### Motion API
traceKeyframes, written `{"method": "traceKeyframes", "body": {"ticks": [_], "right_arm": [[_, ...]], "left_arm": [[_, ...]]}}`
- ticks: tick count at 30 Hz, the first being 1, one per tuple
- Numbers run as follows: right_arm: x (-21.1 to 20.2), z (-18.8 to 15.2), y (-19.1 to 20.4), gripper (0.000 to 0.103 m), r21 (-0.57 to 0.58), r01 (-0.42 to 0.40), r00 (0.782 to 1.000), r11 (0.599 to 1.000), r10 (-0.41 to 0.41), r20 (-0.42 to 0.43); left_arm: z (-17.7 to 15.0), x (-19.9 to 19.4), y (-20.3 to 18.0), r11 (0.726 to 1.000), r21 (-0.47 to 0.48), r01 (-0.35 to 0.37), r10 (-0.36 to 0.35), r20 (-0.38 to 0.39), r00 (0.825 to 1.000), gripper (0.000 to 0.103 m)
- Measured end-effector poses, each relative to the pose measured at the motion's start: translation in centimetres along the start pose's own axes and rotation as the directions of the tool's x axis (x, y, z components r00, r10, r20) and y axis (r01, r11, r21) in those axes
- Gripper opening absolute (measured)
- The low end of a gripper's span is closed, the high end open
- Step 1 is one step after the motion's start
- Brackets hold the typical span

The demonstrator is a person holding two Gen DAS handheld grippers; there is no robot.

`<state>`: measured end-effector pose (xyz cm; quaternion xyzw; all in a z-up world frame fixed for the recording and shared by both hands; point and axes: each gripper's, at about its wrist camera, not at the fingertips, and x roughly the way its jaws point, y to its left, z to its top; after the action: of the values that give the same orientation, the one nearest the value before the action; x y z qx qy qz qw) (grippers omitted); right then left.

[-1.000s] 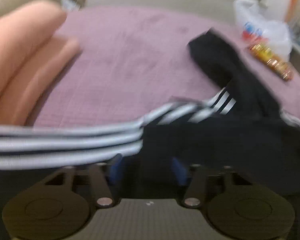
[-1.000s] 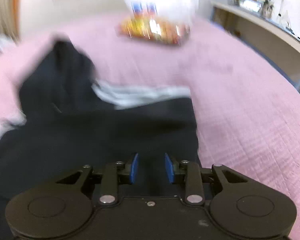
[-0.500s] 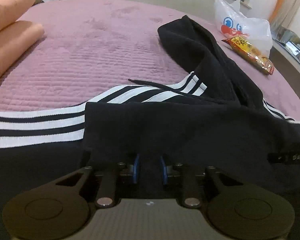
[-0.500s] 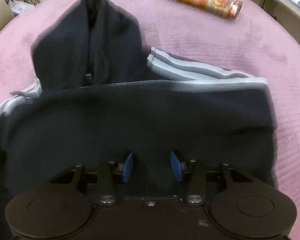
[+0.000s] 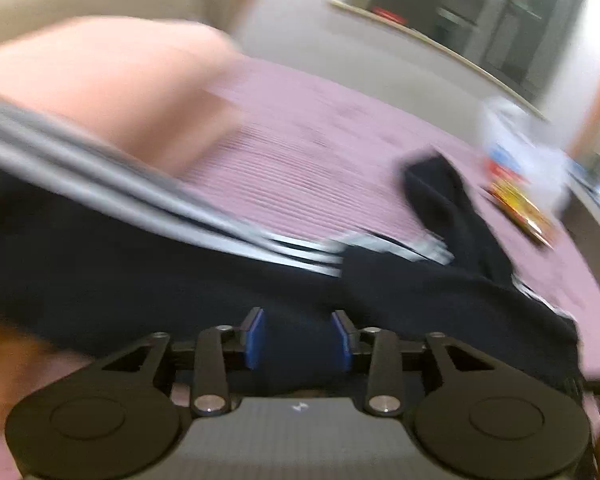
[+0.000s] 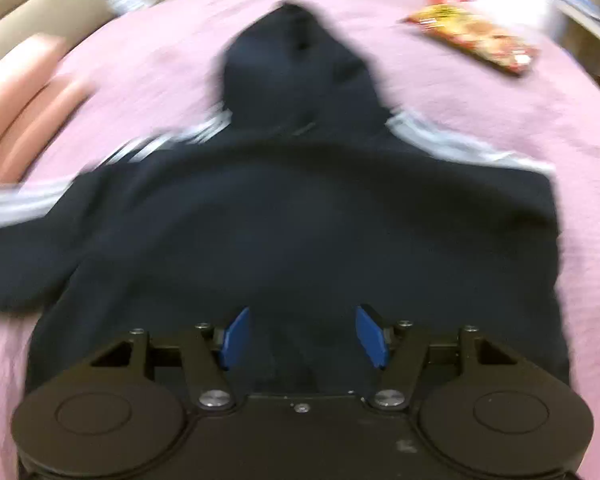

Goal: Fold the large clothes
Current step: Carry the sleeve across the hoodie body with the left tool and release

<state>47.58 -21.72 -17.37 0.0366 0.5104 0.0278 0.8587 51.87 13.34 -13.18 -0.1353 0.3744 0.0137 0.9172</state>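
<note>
A black hoodie (image 6: 300, 208) with white sleeve stripes lies spread on the pink bedspread (image 6: 480, 92), hood (image 6: 296, 60) pointing away. My right gripper (image 6: 302, 336) is open, its blue pads apart over the hoodie's near hem. In the left wrist view the hoodie (image 5: 180, 272) fills the lower half, its striped sleeve (image 5: 148, 200) running left. My left gripper (image 5: 298, 338) is open with black fabric between its blue pads. Both views are motion-blurred.
Peach pillows (image 5: 112, 92) lie at the left of the bed. A snack packet (image 6: 476, 38) and a white plastic bag (image 5: 528, 160) sit at the far right of the bed. A desk edge (image 6: 596, 20) runs along the right.
Both grippers have opened wider and let go of the hoodie. The left gripper swung left toward the pillows; the right one pulled back, showing the whole hoodie.
</note>
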Motion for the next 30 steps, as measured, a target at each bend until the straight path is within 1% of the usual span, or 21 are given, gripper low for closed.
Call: {"method": "traceKeyframes", "body": {"ticks": [1, 3, 4, 5, 7, 8, 10, 13, 16, 17, 18, 19, 20, 21, 22, 23, 26, 27, 28, 29, 30], "right_arm": [[-0.4, -1.2, 1.2, 0.072, -0.026, -0.018, 1.000, 0.999, 0.018, -0.016], [-0.8, -3.5, 3.5, 0.072, -0.080, -0.032, 0.998, 0.996, 0.028, -0.055], [-0.7, -4.3, 4.3, 0.072, -0.101, -0.034, 0.997, 0.994, 0.026, -0.076], [-0.4, -5.0, 5.0, 0.073, -0.120, -0.037, 0.994, 0.992, 0.025, -0.103], [0.7, -6.0, 6.0, 0.077, -0.153, -0.035, 0.989, 0.988, 0.012, -0.150], [1.0, -6.4, 6.7, 0.080, -0.188, -0.014, 0.990, 0.982, -0.012, -0.139], [1.5, -6.4, 7.6, 0.081, -0.243, 0.013, 0.990, 0.970, -0.046, -0.130], [2.0, -5.5, 7.6, 0.084, -0.228, 0.010, 0.986, 0.974, -0.048, -0.161], [2.2, -4.6, 7.2, 0.085, -0.198, -0.010, 0.982, 0.980, -0.028, -0.189], [2.4, -4.5, 7.2, 0.085, -0.196, -0.012, 0.981, 0.980, -0.026, -0.191], [2.3, -4.5, 7.5, 0.085, -0.202, -0.013, 0.981, 0.979, -0.026, -0.190], [2.7, -4.7, 7.5, 0.085, -0.210, -0.013, 0.982, 0.978, -0.027, -0.186], [2.6, -4.7, 7.5, 0.085, -0.216, -0.015, 0.983, 0.976, -0.025, -0.180], [2.9, -5.2, 7.2, 0.085, -0.216, -0.018, 0.985, 0.976, -0.020, -0.173], [2.8, -5.3, 7.0, 0.086, -0.216, -0.022, 0.986, 0.976, -0.014, -0.166], [2.9, -5.6, 6.7, 0.086, -0.214, -0.028, 0.987, 0.976, -0.007, -0.159], [2.3, -6.0, 5.9, 0.085, -0.189, -0.051, 0.991, 0.981, 0.025, -0.134], [1.6, -6.4, 5.7, 0.083, -0.171, -0.066, 0.991, 0.983, 0.044, -0.128], [1.2, -6.2, 5.1, 0.075, -0.148, -0.086, 0.990, 0.985, 0.069, -0.121], [0.7, -6.3, 4.6, 0.070, -0.125, -0.104, 0.989, 0.987, 0.090, -0.114], [0.0, -6.4, 3.8, 0.070, -0.095, -0.121, 0.988, 0.988, 0.111, -0.103]], "left_arm": [[0.1, -1.8, 1.8, 0.998, -0.028, -0.060, 0.061, 0.030, 0.998, 0.045], [0.7, -4.8, 5.0, 0.981, -0.079, -0.178, 0.184, 0.080, 0.980, 0.051], [1.1, -6.3, 6.6, 0.964, -0.110, -0.242, 0.254, 0.108, 0.961, 0.053], [1.5, -7.8, 8.5, 0.940, -0.157, -0.302, 0.324, 0.141, 0.935, 0.056], [2.4, -10.0, 11.6, 0.901, -0.258, -0.348, 0.400, 0.185, 0.898, 0.066], [2.9, -10.9, 13.2, 0.885, -0.318, -0.340, 0.414, 0.202, 0.888, 0.068], [3.6, -11.9, 15.3, 0.870, -0.398, -0.292, 0.405, 0.239, 0.882, 0.071], [4.3, -11.4, 16.6, 0.871, -0.440, -0.219, 0.363, 0.276, 0.890, 0.076], [5.0, -9.2, 17.2, 0.845, -0.471, -0.254, 0.396, 0.232, 0.888, 0.077], [5.1, -8.6, 17.6, 0.837, -0.474, -0.274, 0.410, 0.209, 0.888, 0.075], [5.2, -7.8, 17.6, 0.824, -0.480, -0.302, 0.429, 0.180, 0.885, 0.066], [5.2, -7.4, 17.5, 0.820, -0.476, -0.318, 0.444, 0.177, 0.878, 0.051], [5.3, -7.8, 17.5, 0.824, -0.461, -0.330, 0.453, 0.186, 0.872, 0.037], [5.4, -7.8, 17.1, 0.834, -0.439, -0.334, 0.448, 0.186, 0.874, 0.014], [5.4, -7.9, 16.2, 0.840, -0.422, -0.340, 0.449, 0.191, 0.873, 0.014], [5.4, -8.4, 15.1, 0.846, -0.406, -0.346, 0.456, 0.215, 0.863, 0.013], [5.5, -9.5, 10.7, 0.898, -0.287, -0.334, 0.414, 0.292, 0.862, 0.013], [5.5, -9.7, 9.0, 0.915, -0.244, -0.322, 0.388, 0.309, 0.868, 0.013], [5.4, -9.8, 7.0, 0.935, -0.188, -0.301, 0.348, 0.328, 0.878, 0.013], [5.2, -9.6, 4.3, 0.954, -0.128, -0.270, 0.298, 0.342, 0.891, 0.013], [5.0, -9.3, 2.0, 0.969, -0.075, -0.234, 0.246, 0.345, 0.906, 0.013]]}}
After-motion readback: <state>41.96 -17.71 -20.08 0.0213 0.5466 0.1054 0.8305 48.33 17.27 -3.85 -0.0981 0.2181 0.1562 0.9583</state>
